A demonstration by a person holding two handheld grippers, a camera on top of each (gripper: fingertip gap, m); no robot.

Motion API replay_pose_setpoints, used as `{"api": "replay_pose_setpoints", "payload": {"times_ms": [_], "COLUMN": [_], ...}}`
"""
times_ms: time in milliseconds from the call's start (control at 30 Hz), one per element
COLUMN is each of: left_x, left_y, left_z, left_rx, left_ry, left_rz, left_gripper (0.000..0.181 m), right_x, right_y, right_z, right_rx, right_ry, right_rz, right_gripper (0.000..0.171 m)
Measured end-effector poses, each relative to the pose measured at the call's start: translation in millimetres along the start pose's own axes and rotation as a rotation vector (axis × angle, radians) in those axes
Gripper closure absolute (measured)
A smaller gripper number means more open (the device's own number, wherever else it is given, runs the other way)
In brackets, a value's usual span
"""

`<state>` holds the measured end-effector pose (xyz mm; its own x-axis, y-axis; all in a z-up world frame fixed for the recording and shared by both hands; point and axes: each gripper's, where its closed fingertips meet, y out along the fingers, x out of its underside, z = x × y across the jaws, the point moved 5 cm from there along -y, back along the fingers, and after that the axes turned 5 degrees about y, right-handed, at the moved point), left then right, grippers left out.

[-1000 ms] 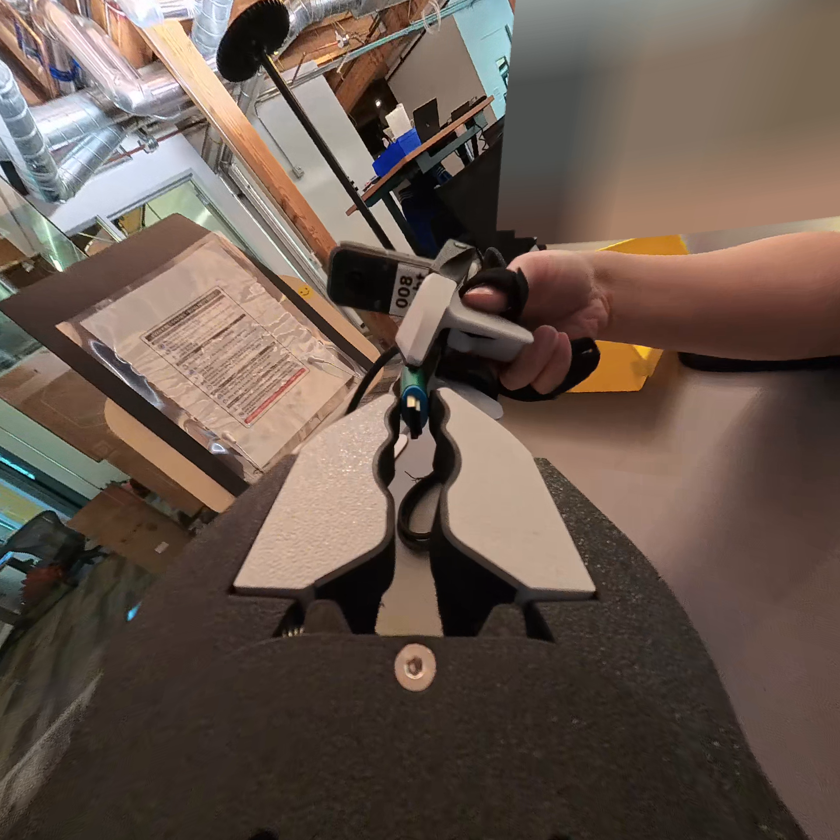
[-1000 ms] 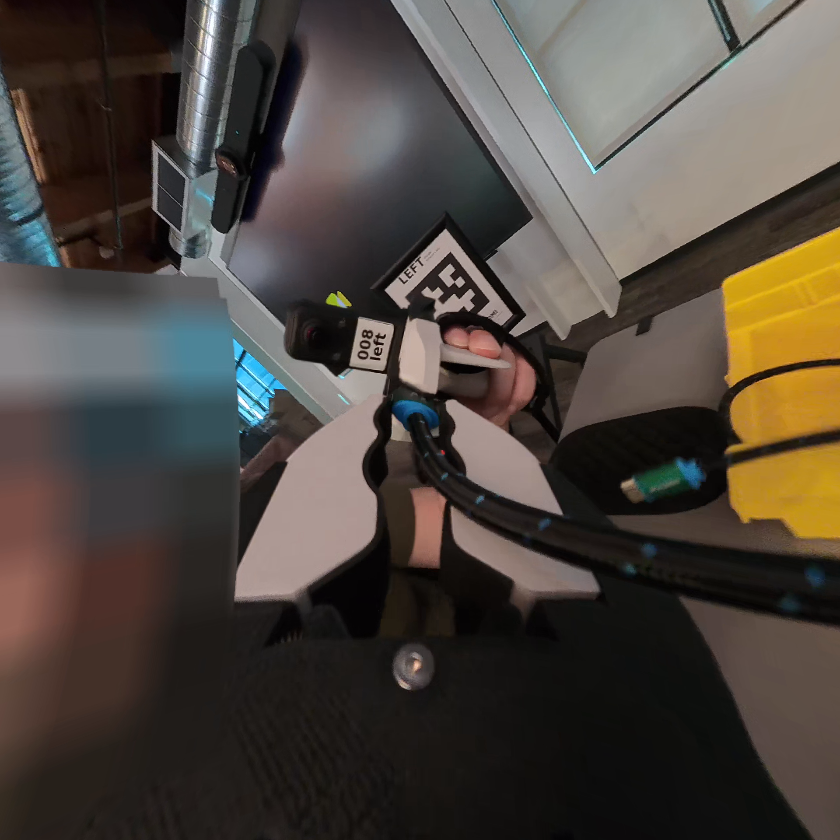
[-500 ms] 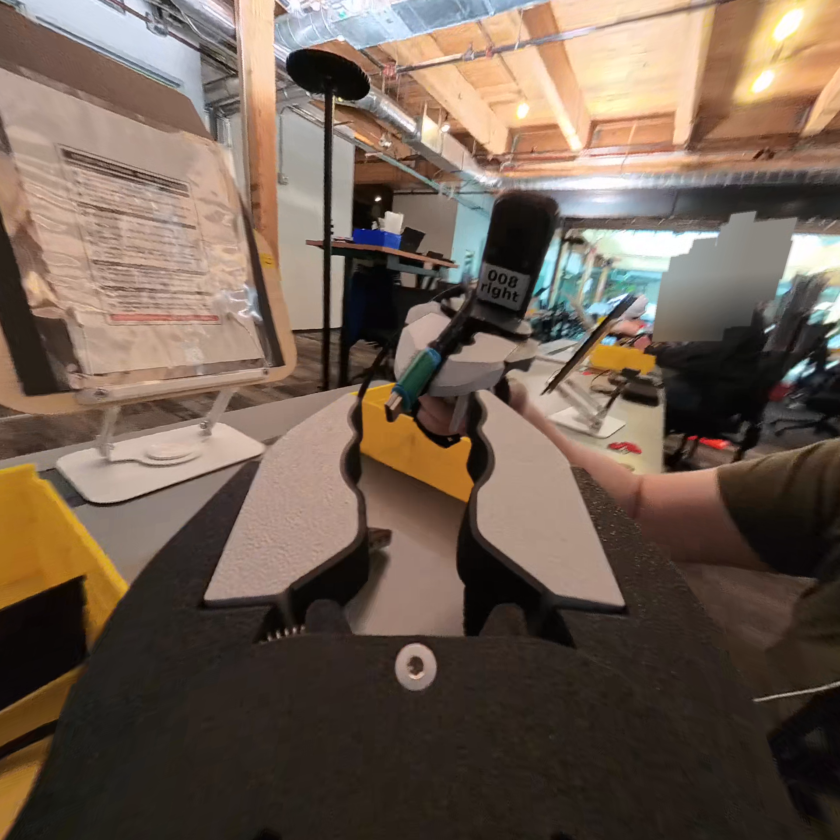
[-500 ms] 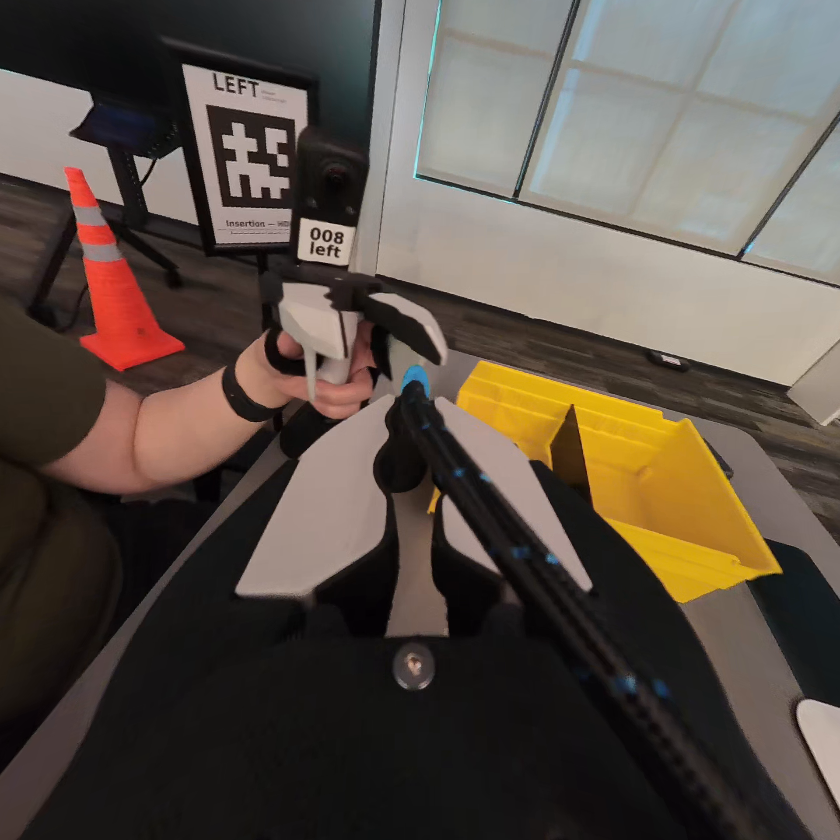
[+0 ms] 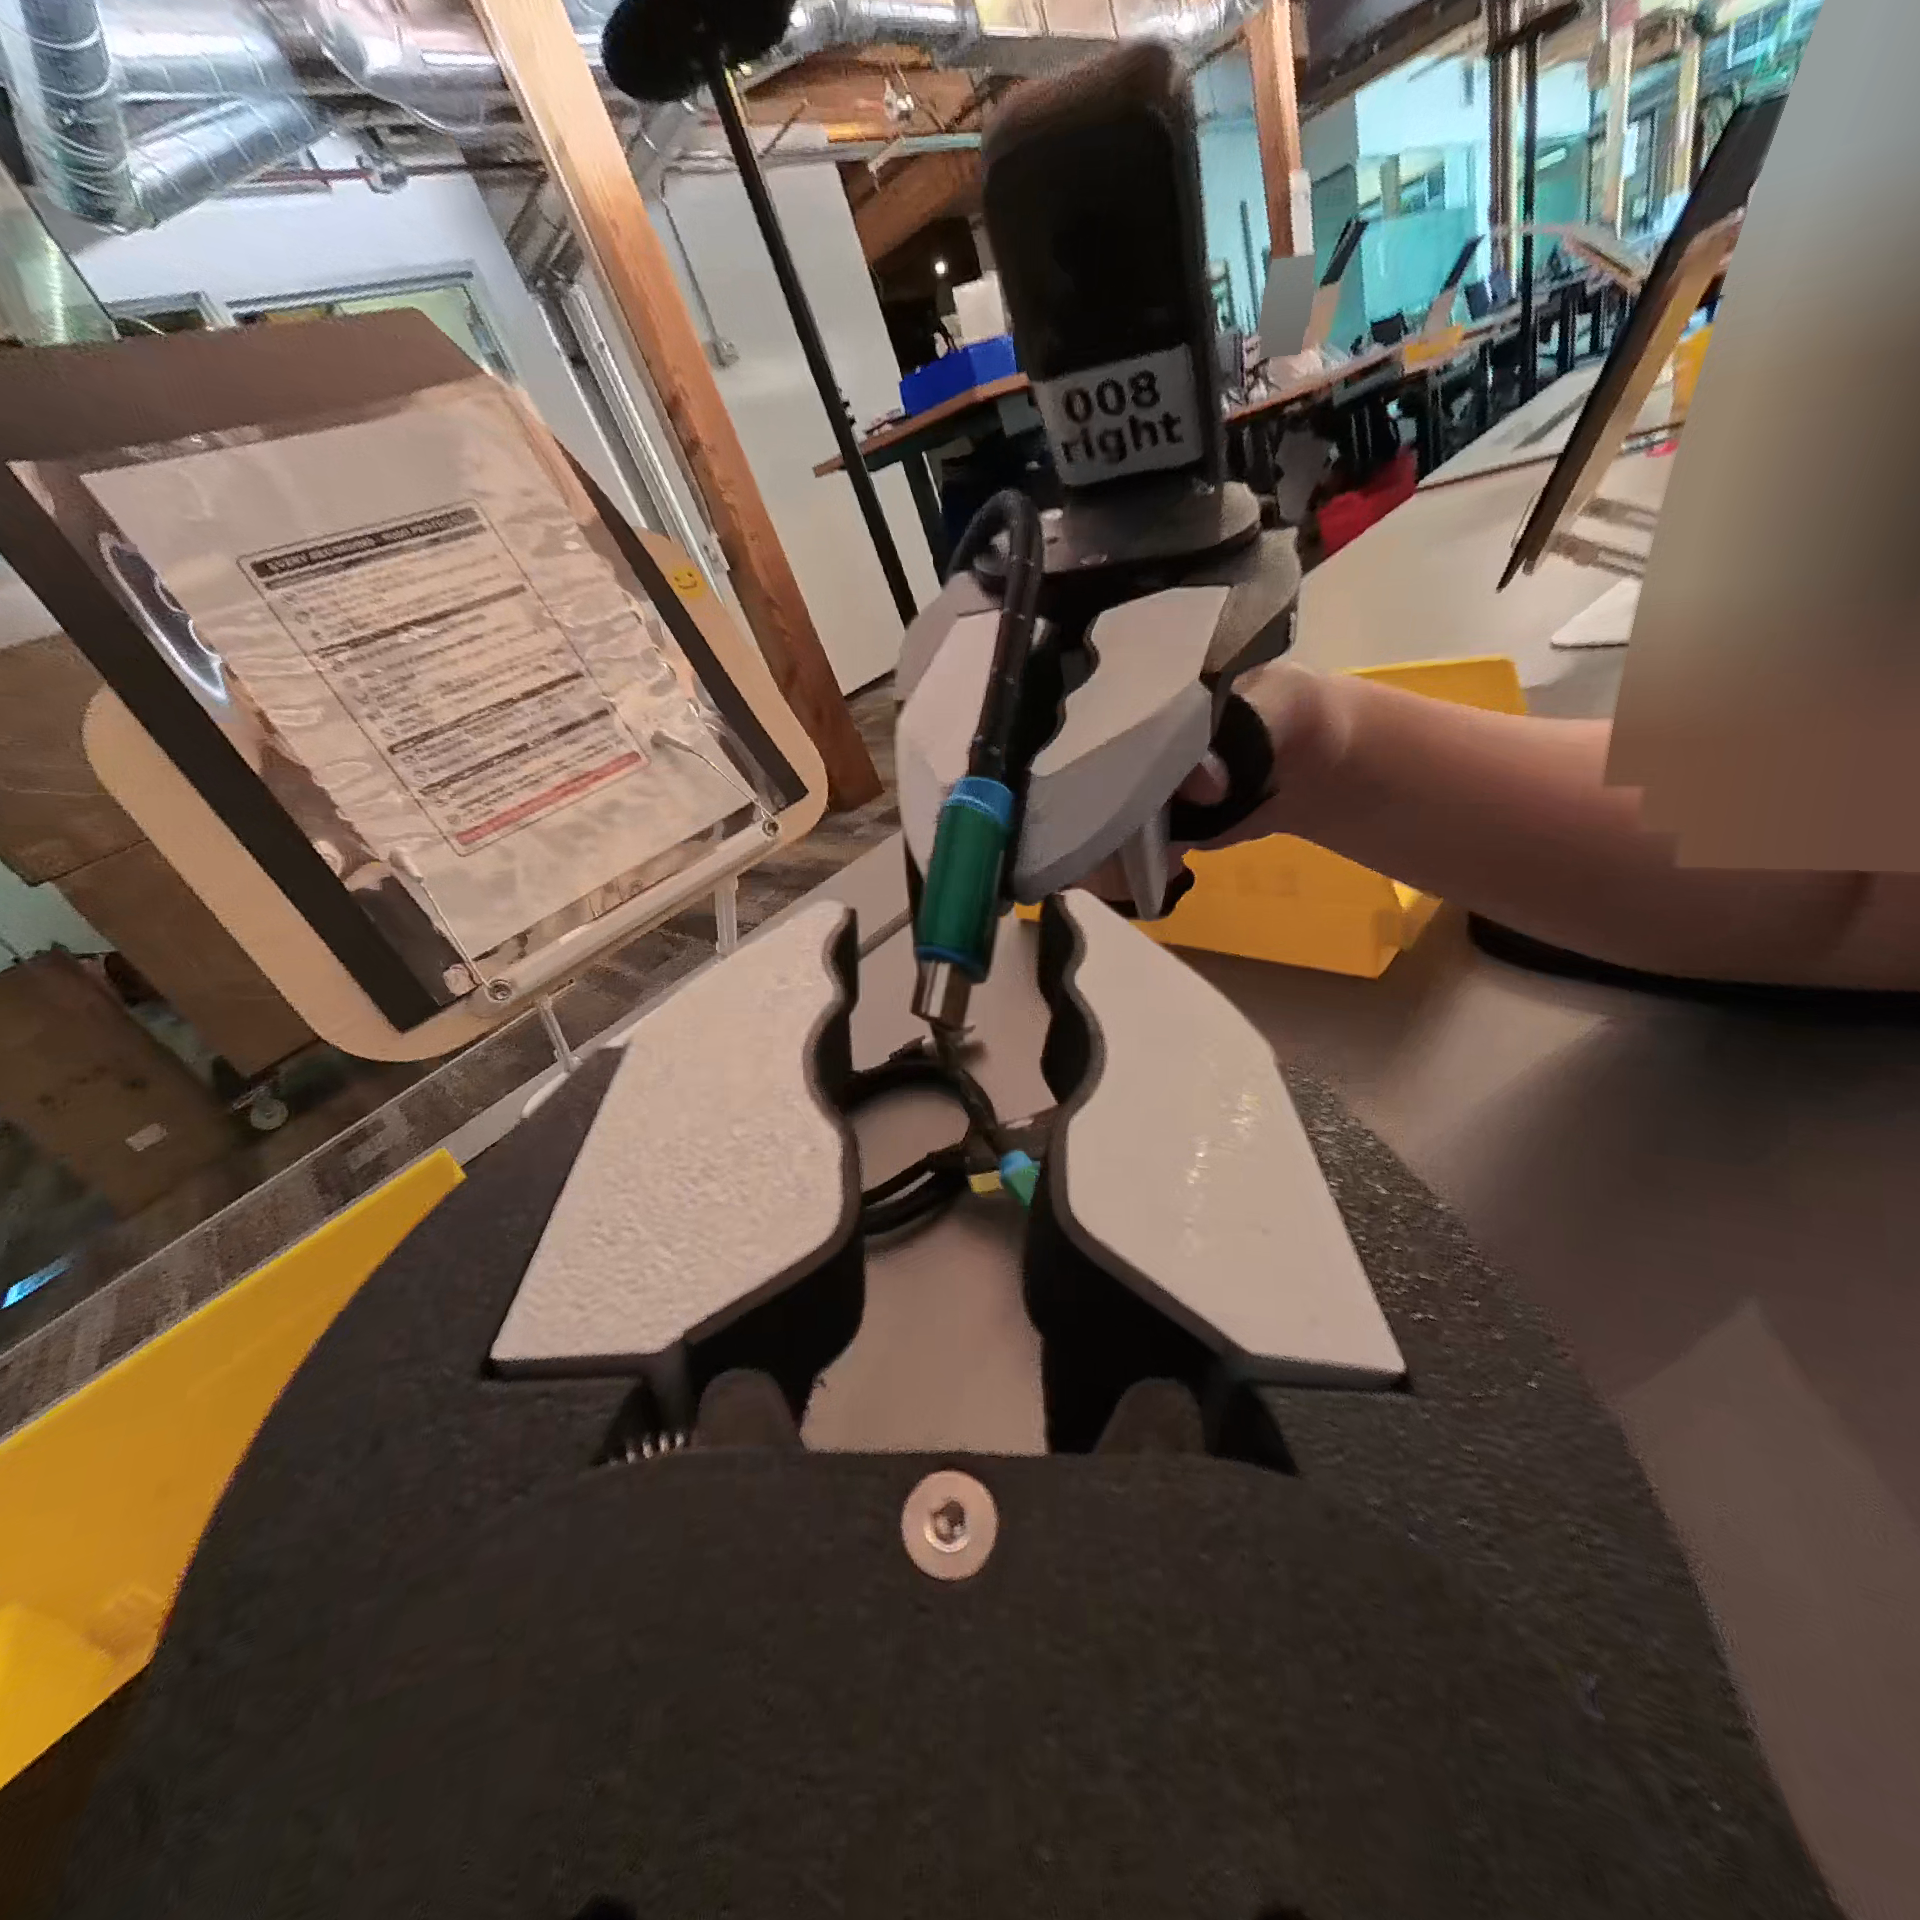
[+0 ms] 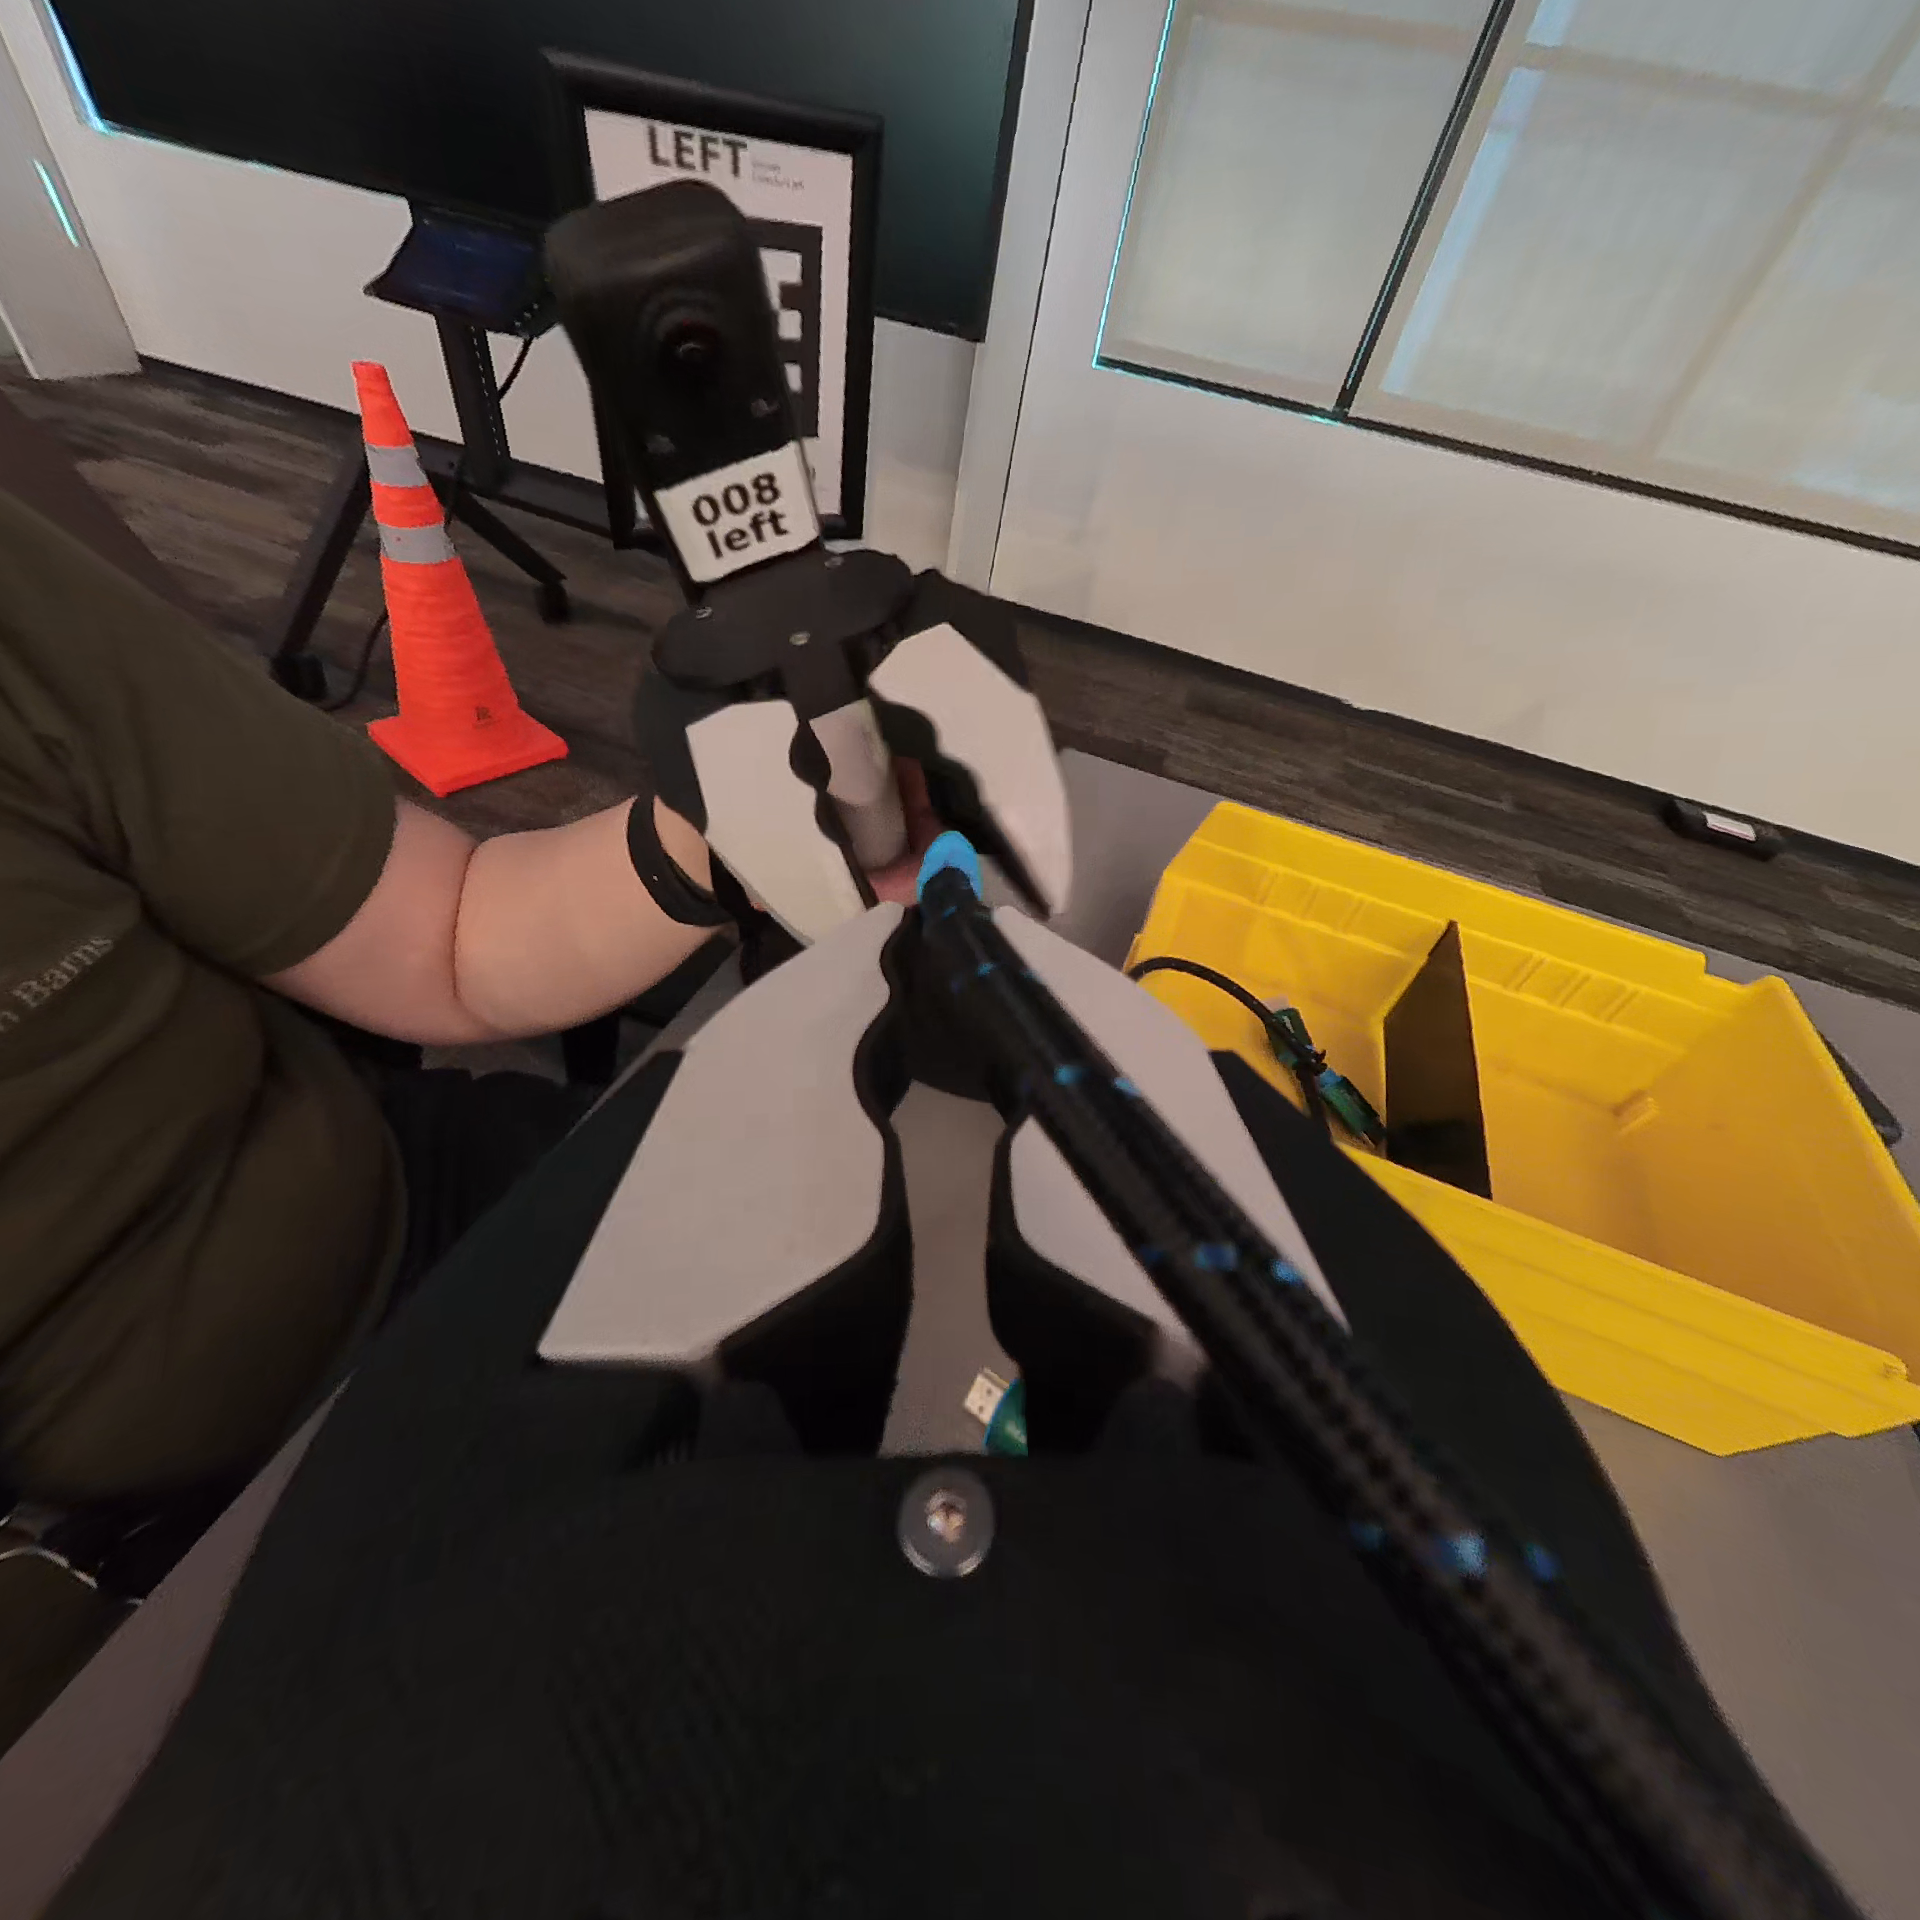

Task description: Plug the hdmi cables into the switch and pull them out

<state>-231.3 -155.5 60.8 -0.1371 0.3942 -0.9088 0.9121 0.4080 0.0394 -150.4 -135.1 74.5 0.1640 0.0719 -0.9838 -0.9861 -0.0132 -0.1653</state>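
Note:
My right gripper (image 6: pixel 940 935) is shut on the HDMI cable (image 6: pixel 1195 1247), a black braid with blue flecks that runs back over its right finger. In the left wrist view the cable's green plug (image 5: pixel 961 873) sticks out of the right gripper (image 5: pixel 977 883), metal tip down. My left gripper (image 5: pixel 945 935) is open and empty. The plug tip hangs just above the gap between its fingertips, touching neither. A second green plug (image 5: pixel 1016 1179) and a coil of black cable (image 5: pixel 894 1091) lie on the table below. No switch shows in either view.
A yellow divided bin (image 6: pixel 1662 1299) on the grey table (image 5: pixel 1558 1247) holds another cable with a green plug (image 6: pixel 1340 1101). Another yellow bin edge (image 5: pixel 156 1403) is at my lower left. A sign on a stand (image 5: pixel 416 675) is to the left. An orange cone (image 6: pixel 436 623) stands on the floor. Both grippers' tips are close together, under 4 cm apart.
The left jaws, narrow around the plug tip a second ago, now stand wide. Both grippers have swung round, and the right gripper now holds the plug tip-down over the left fingertips.

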Motion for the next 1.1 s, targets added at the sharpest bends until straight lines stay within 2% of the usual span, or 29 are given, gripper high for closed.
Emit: {"api": "replay_pose_setpoints", "payload": {"times_ms": [33,133,200,267,500,667,833,933,1000,1100], "left_x": [2,2,1,0,-5,-7,-9,-9,-9,-9], "left_y": [1,1,2,3,8,8,4,1,-5,-12], "left_z": [2,4,5,7,9,11,10,9,8,3], "left_rx": [0.007,-0.029,-0.054,-0.094,-0.205,-0.224,-0.208,-0.19,-0.157,-0.123], "left_ry": [0.018,0.076,0.124,0.215,0.443,0.528,0.497,0.357,0.262,0.134], "left_rz": [-0.012,-0.011,-0.005,-0.017,-0.127,-0.171,-0.171,-0.148,-0.091,-0.005], "left_gripper": [0.159,0.167,0.167,0.167,0.168,0.167,0.167,0.167,0.156,0.153], "right_x": [1,2,2,-1,-6,-9,-13,-16,-17,-19], "right_y": [0,-3,-6,-10,-19,-24,-21,-20,-22,-27], "right_z": [1,1,3,6,17,10,5,1,1,1], "right_rx": [-0.001,-0.04,-0.031,-0.027,-0.053,-0.173,-0.119,-0.053,0.009,0.081], "right_ry": [0.001,0.041,0.068,0.117,0.335,0.366,0.286,0.15,0.076,-0.042], "right_rz": [-0.004,-0.003,-0.011,-0.011,0.06,0.075,0.062,0.065,0.055,0.066], "right_gripper": [0.161,0.161,0.159,0.146,0.145,0.165,0.164,0.164,0.164,0.164]}}
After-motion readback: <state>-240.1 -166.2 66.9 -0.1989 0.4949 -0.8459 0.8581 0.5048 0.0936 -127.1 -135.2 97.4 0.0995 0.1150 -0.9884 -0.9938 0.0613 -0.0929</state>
